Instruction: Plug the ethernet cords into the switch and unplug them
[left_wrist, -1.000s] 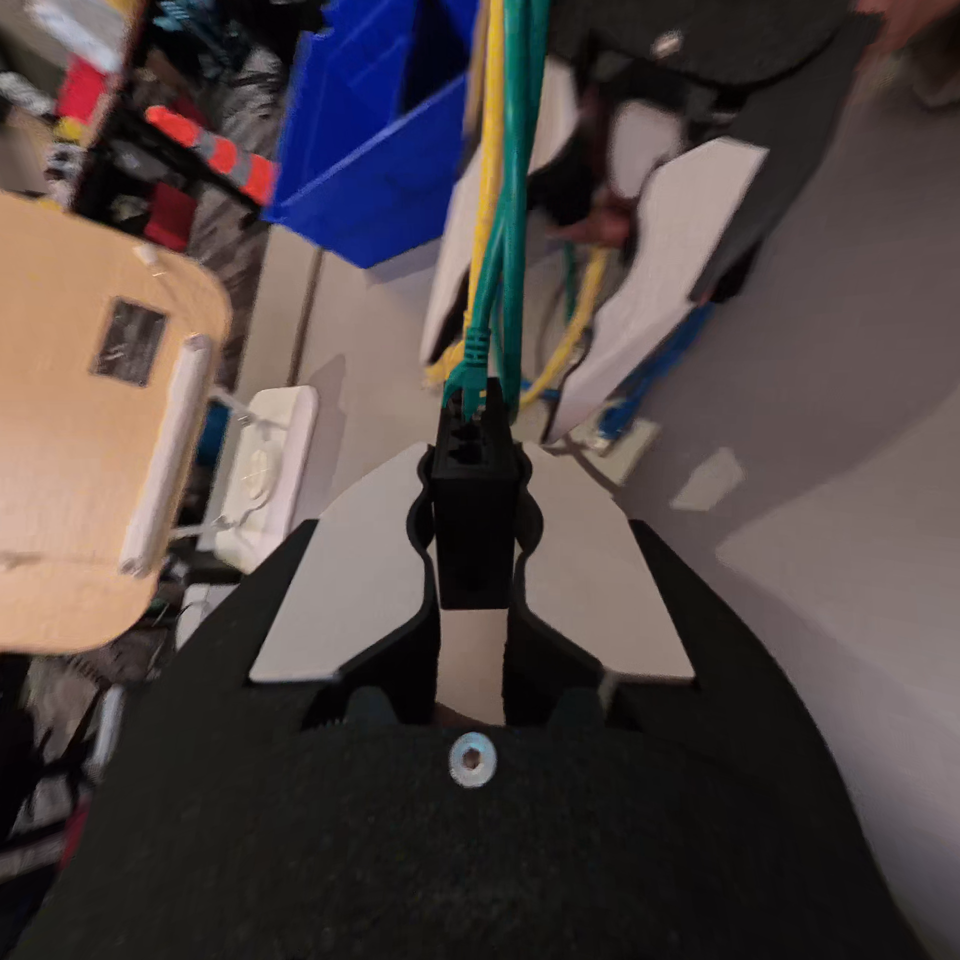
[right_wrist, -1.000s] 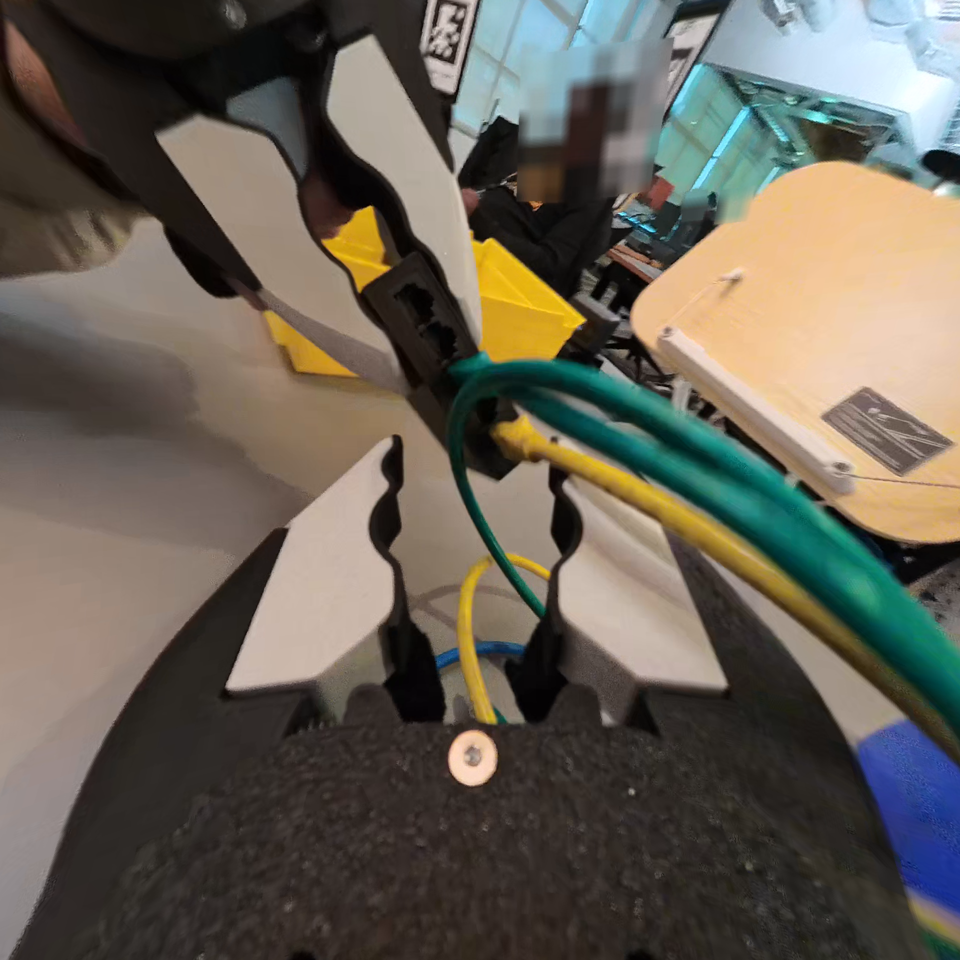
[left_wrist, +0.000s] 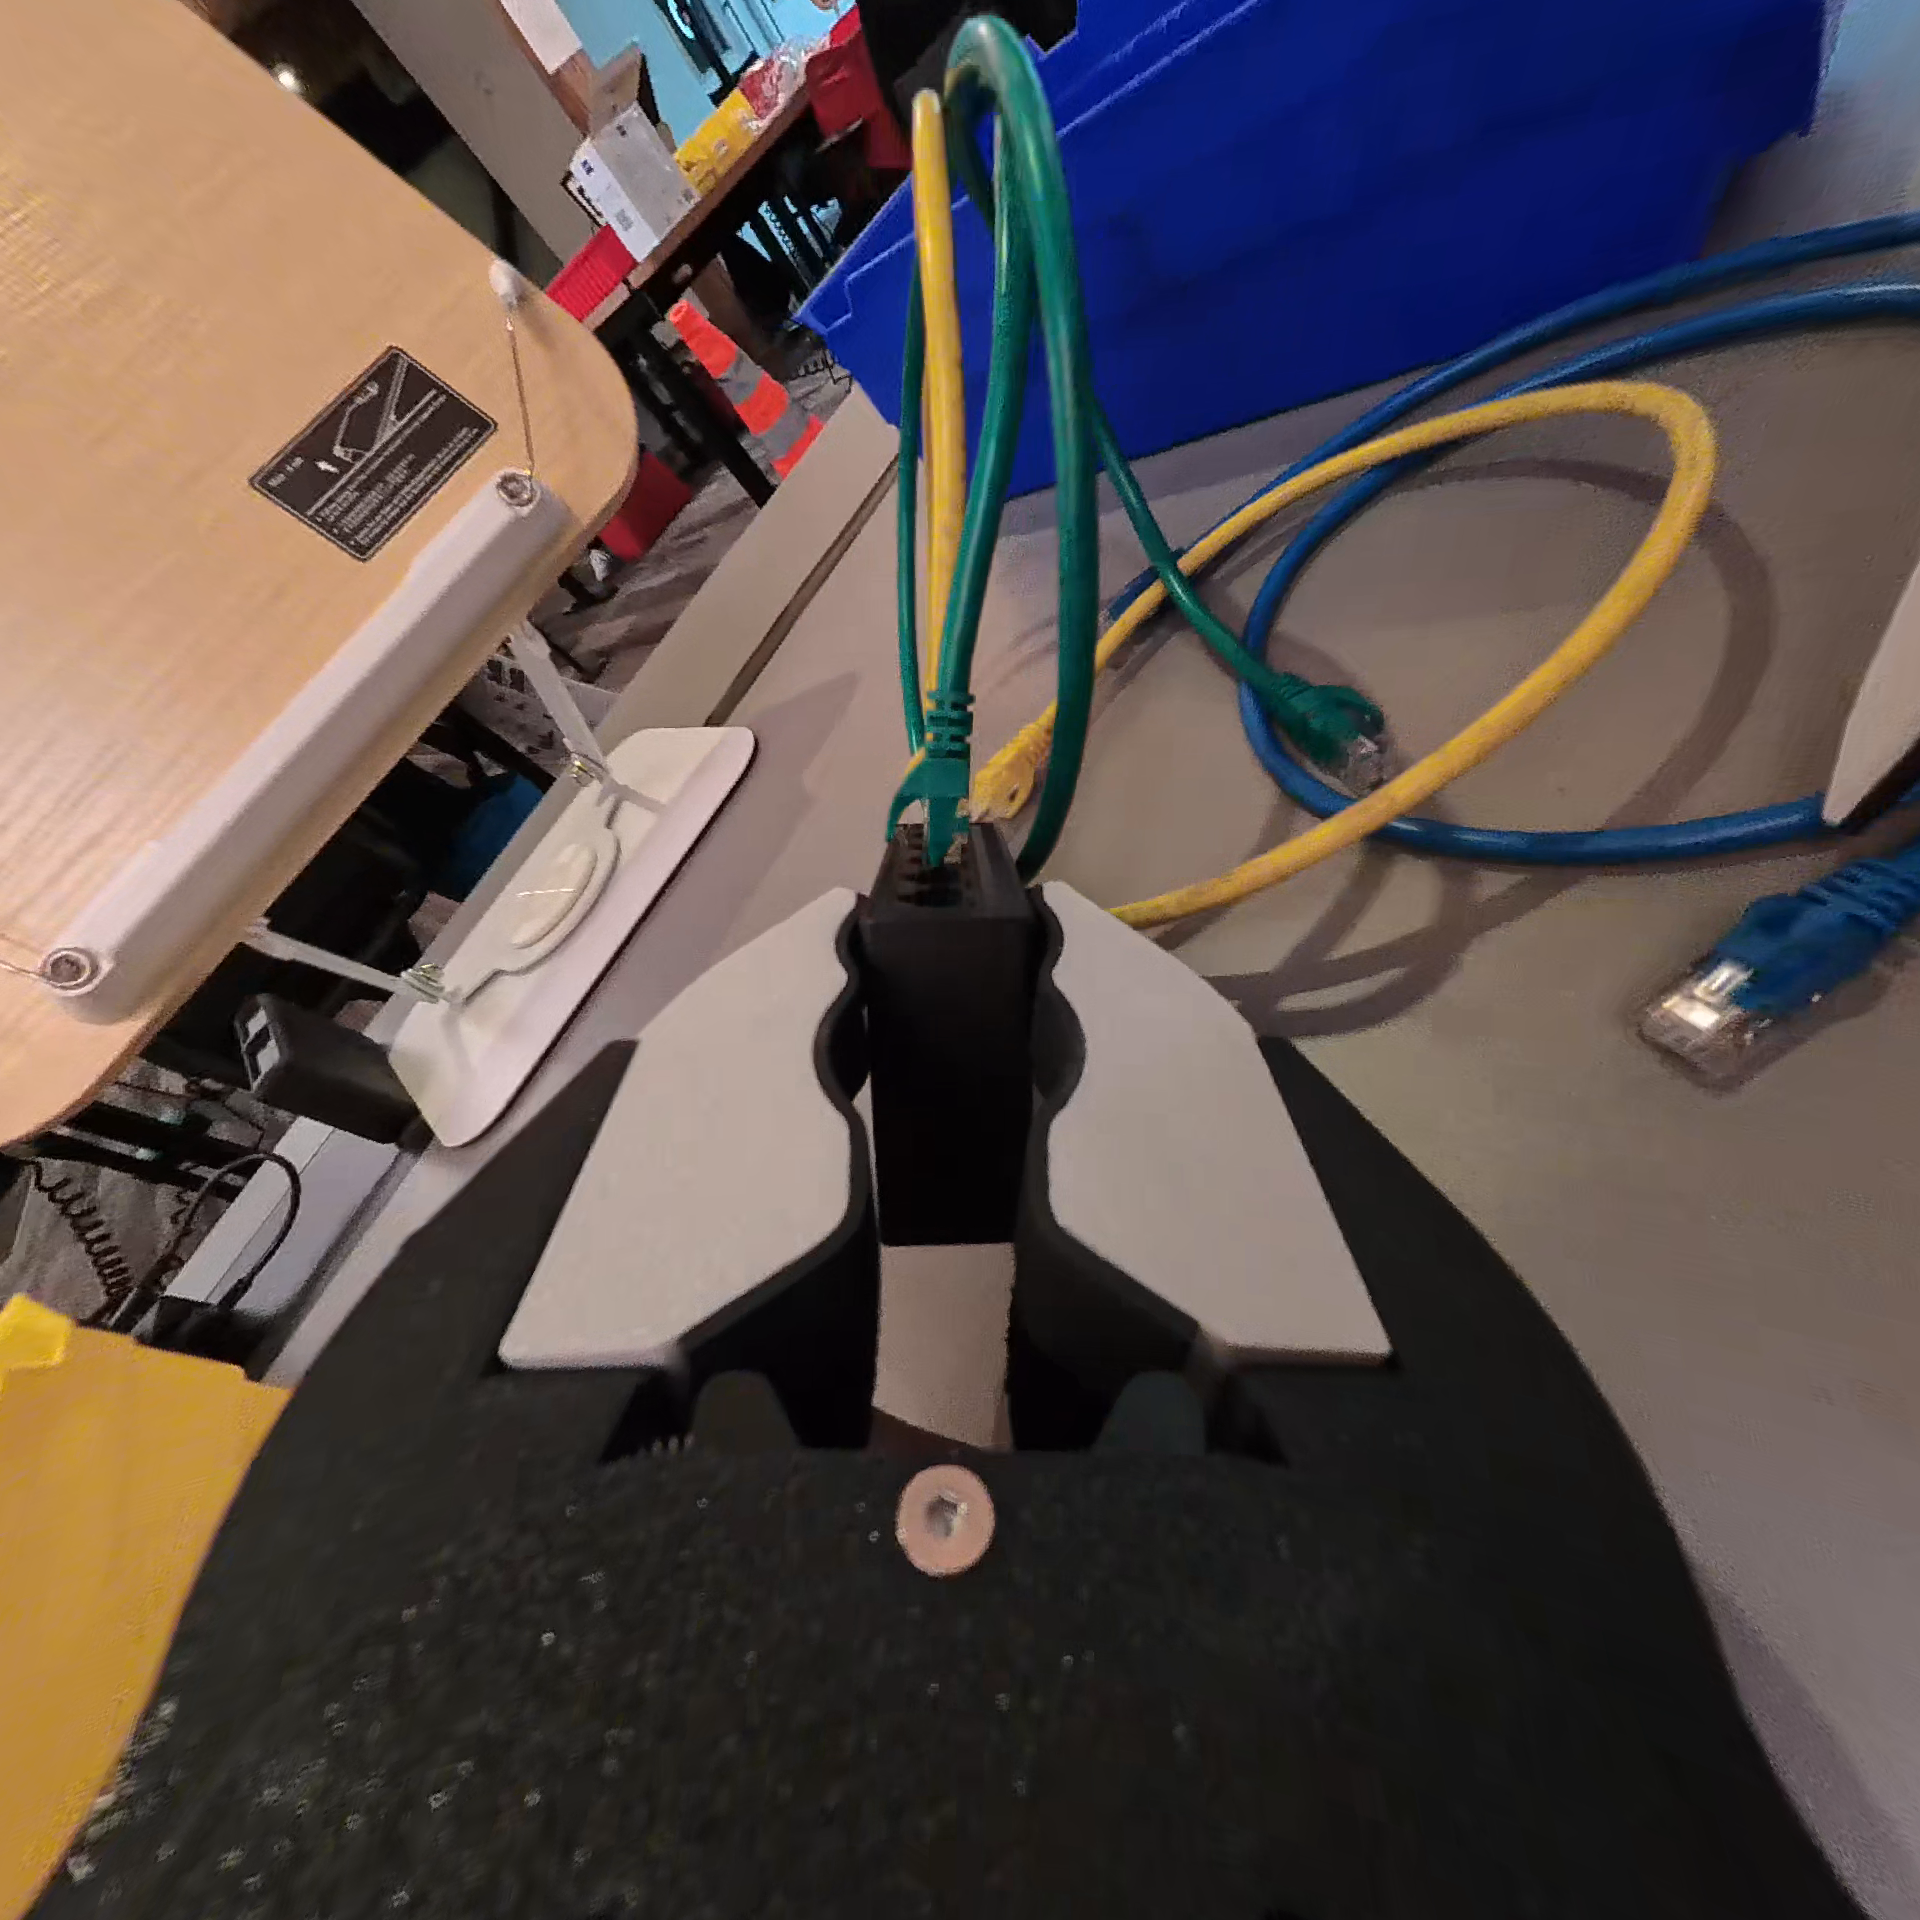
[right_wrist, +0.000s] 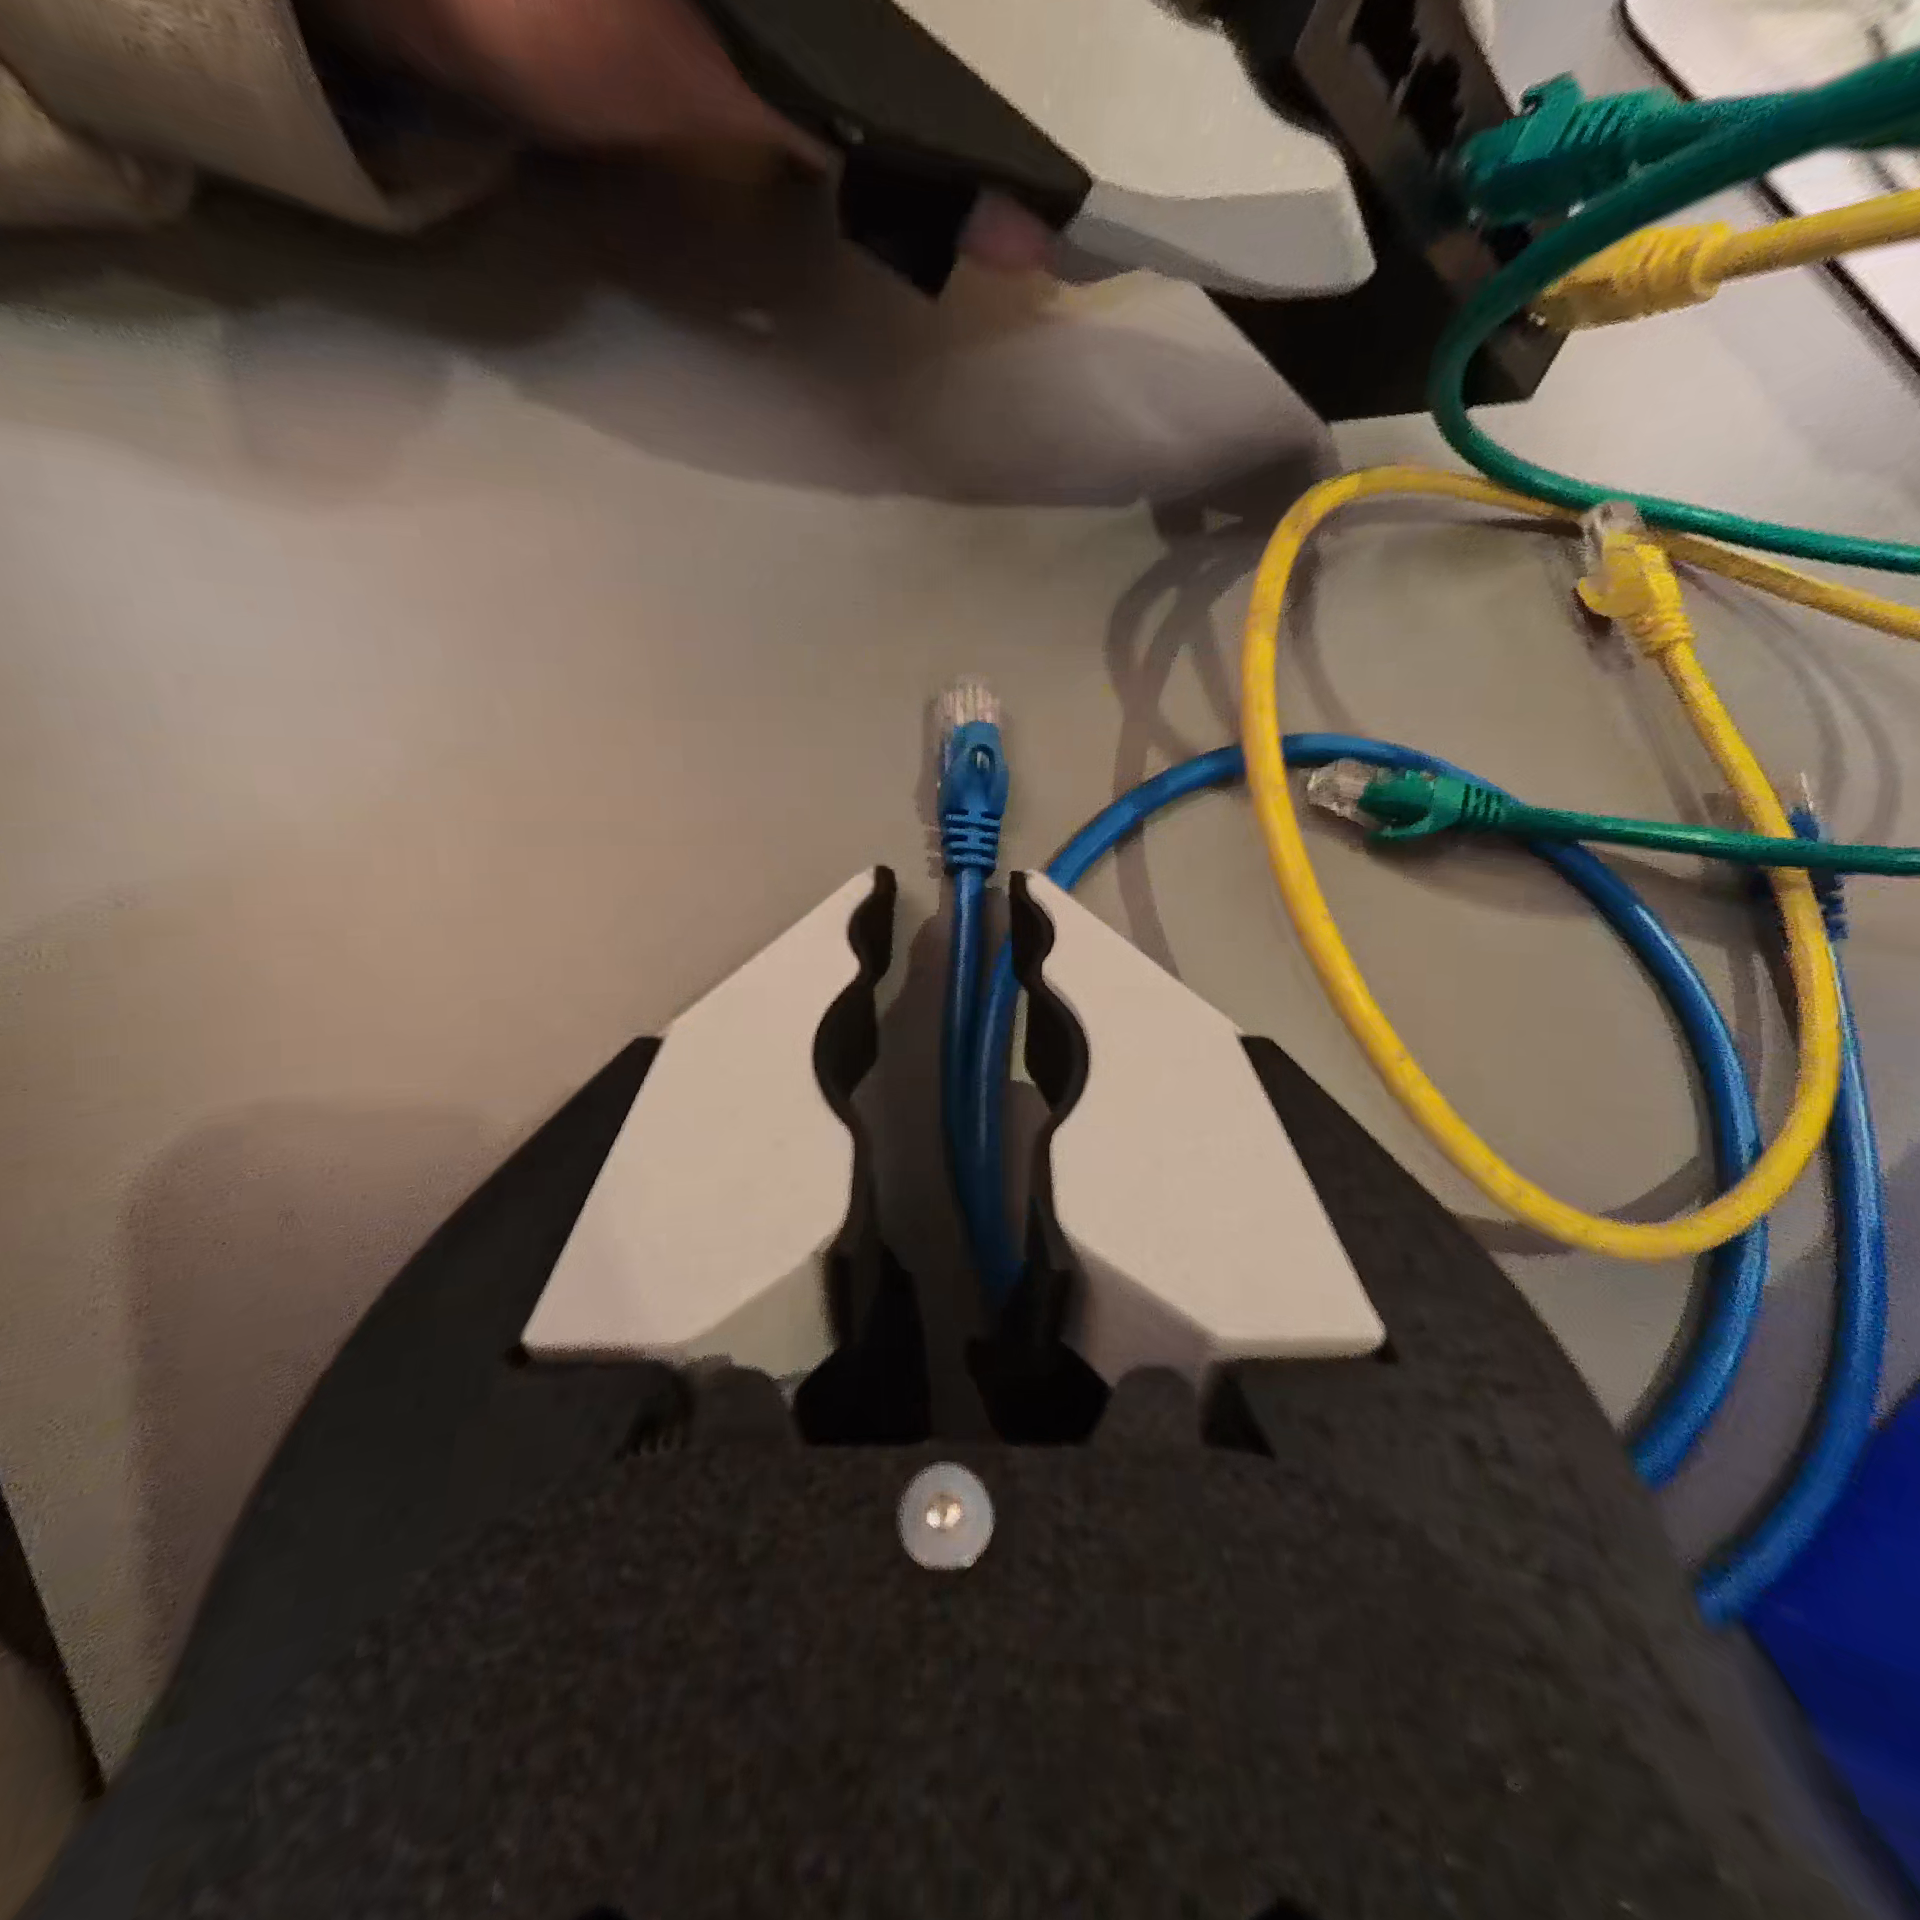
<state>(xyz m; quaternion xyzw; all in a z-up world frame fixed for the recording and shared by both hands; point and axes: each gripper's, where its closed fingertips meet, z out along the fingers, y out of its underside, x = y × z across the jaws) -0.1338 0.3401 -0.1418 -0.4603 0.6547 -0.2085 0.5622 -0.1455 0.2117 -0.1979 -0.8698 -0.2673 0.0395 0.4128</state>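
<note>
Left claw (left_wrist: 951, 997) clamped on the switch (left_wrist: 948, 1049), green and yellow cords plugged in. Right claw (right_wrist: 951, 883) parted, straddling the floppy blue cord (right_wrist: 964, 1039), not pinching yet. Best grabbed by the stiff plug (right_wrist: 971, 769) just ahead.

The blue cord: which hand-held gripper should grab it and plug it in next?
Probably the right hand-held gripper. It is open, and the blue cord already lies between its fingers, plug pointing forward. The left hand-held gripper is busy, shut on the switch.
</note>
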